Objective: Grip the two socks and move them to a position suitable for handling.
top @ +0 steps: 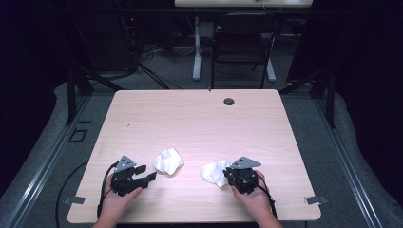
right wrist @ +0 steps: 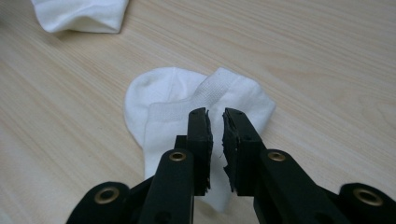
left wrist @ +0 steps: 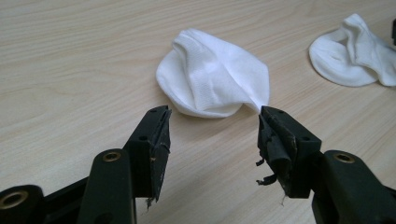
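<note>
Two crumpled white ankle socks lie on the pale wooden table (top: 199, 118). The left sock (top: 168, 161) (left wrist: 215, 84) sits just ahead of my left gripper (top: 146, 173) (left wrist: 214, 116), which is open; its right jaw tip touches the sock's edge. The right sock (top: 214, 172) (right wrist: 168, 98) lies under my right gripper (top: 228, 175) (right wrist: 215, 114). That gripper's jaws are drawn together to a thin slit over the ribbed cuff, with nothing seen pinched between them. Each gripper view also catches the other sock (left wrist: 355, 56) (right wrist: 79, 14) farther off.
A round cable hole (top: 229, 101) is near the table's far edge. Beyond the table stand a black chair (top: 242, 42) and a white desk leg (top: 196, 47). Cables trail off the near left edge.
</note>
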`<act>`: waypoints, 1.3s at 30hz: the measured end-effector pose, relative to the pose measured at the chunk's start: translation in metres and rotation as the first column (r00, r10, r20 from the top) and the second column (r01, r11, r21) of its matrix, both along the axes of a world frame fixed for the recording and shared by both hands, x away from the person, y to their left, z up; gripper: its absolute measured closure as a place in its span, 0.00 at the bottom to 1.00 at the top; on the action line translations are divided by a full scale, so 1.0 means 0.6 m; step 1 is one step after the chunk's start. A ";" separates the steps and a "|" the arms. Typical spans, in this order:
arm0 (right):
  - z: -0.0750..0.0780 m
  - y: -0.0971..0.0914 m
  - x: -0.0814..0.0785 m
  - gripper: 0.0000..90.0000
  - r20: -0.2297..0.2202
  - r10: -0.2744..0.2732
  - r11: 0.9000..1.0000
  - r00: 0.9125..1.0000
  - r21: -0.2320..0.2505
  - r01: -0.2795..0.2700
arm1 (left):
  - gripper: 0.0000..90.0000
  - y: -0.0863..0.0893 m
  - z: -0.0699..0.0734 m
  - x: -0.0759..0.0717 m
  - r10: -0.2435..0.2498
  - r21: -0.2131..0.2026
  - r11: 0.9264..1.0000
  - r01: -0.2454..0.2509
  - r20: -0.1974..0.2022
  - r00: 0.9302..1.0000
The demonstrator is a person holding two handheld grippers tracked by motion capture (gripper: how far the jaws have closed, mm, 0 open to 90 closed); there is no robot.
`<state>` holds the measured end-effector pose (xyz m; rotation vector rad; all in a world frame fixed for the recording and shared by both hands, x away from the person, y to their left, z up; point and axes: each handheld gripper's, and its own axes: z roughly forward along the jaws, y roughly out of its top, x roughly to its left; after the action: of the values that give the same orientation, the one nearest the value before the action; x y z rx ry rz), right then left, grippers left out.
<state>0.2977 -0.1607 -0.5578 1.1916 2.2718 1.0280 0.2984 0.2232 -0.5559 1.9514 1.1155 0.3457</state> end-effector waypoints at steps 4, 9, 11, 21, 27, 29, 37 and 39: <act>-0.014 0.013 0.018 0.89 -0.035 -0.005 1.000 0.999 -0.027 0.004 | 0.49 -0.002 0.000 -0.001 0.000 -0.003 1.000 0.000 0.001 1.000; -0.026 0.021 0.015 0.89 -0.047 0.017 0.999 0.999 -0.032 -0.019 | 0.49 -0.003 -0.001 0.000 -0.006 0.001 1.000 0.006 0.002 1.000; -0.031 0.024 0.012 0.90 -0.045 0.027 0.999 0.999 -0.033 -0.028 | 0.49 -0.004 0.000 0.000 -0.009 0.003 1.000 0.009 0.000 1.000; -0.030 0.042 -0.006 0.89 -0.059 0.074 0.997 0.995 -0.033 -0.076 | 0.49 -0.005 -0.002 0.001 -0.020 0.005 1.000 0.020 0.004 1.000; -0.028 0.054 -0.016 0.89 -0.076 0.091 0.995 0.993 -0.026 -0.093 | 0.49 -0.006 -0.005 0.004 -0.019 0.011 1.000 0.019 -0.008 1.000; -0.028 0.057 -0.018 0.89 -0.077 0.090 0.995 0.993 -0.023 -0.092 | 0.49 -0.006 -0.005 0.004 -0.021 0.011 1.000 0.021 -0.008 1.000; -0.027 0.080 -0.032 0.89 -0.096 0.121 0.992 0.988 -0.020 -0.124 | 0.50 -0.008 -0.007 0.007 -0.013 0.000 1.000 0.013 -0.021 1.000; -0.027 0.086 -0.036 0.89 -0.096 0.124 0.992 0.988 -0.016 -0.126 | 0.50 -0.009 -0.008 0.007 -0.010 -0.003 1.000 0.010 -0.022 1.000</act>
<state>0.2760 -0.1090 -0.5741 1.1232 2.4524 1.0073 0.3029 0.2180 -0.5605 1.9617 1.1195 0.3181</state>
